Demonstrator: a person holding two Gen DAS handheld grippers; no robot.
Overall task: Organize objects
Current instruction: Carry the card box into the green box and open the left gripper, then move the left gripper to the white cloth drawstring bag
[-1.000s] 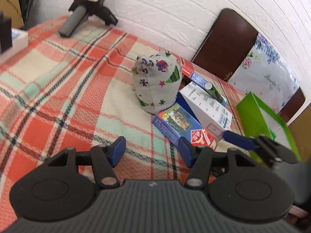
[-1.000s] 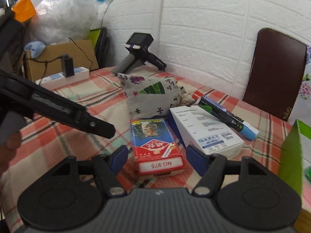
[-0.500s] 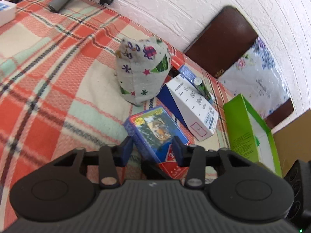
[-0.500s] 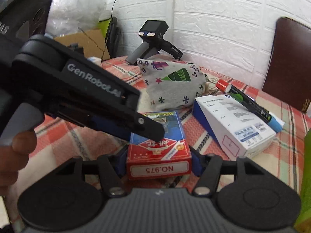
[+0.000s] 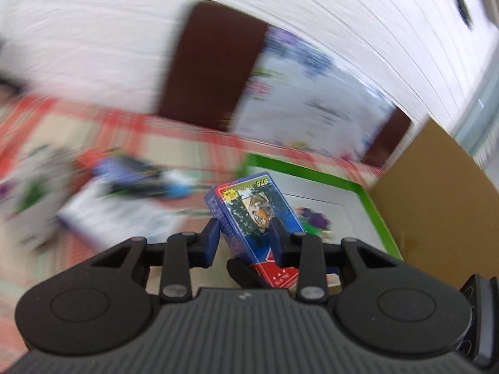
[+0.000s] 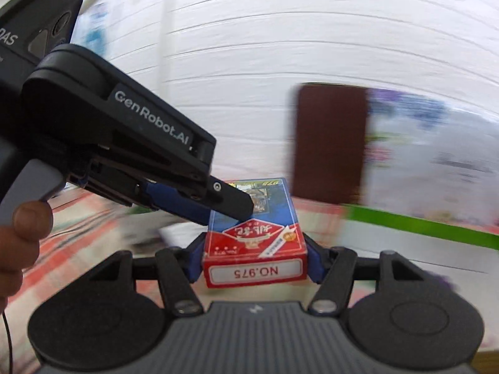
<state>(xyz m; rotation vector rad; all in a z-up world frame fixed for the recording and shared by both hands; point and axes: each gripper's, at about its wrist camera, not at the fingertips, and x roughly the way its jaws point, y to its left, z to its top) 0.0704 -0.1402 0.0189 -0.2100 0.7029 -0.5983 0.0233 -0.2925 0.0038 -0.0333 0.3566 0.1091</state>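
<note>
Both grippers gripped the same card box (image 6: 254,238), a red and blue pack with a white end label reading "NO.975". The right gripper (image 6: 254,260) had its jaws set about halfway apart, and its blue pads pressed on the two long sides of the box near the labelled end. The left gripper (image 5: 244,243) reached in from the left side of the right wrist view, and its jaws, which had just been closing, stood narrow and pinched the box across its flat faces. In the left wrist view the box stood tilted between the pads, its far end raised. The box was held clear of the plaid tablecloth (image 6: 78,233), near a shallow green-rimmed tray (image 5: 371,199). A brown chair back (image 6: 330,143) stood against the white wall (image 6: 280,46). The background was blurred. A person's hand (image 6: 18,233) held the left gripper's handle.
</note>
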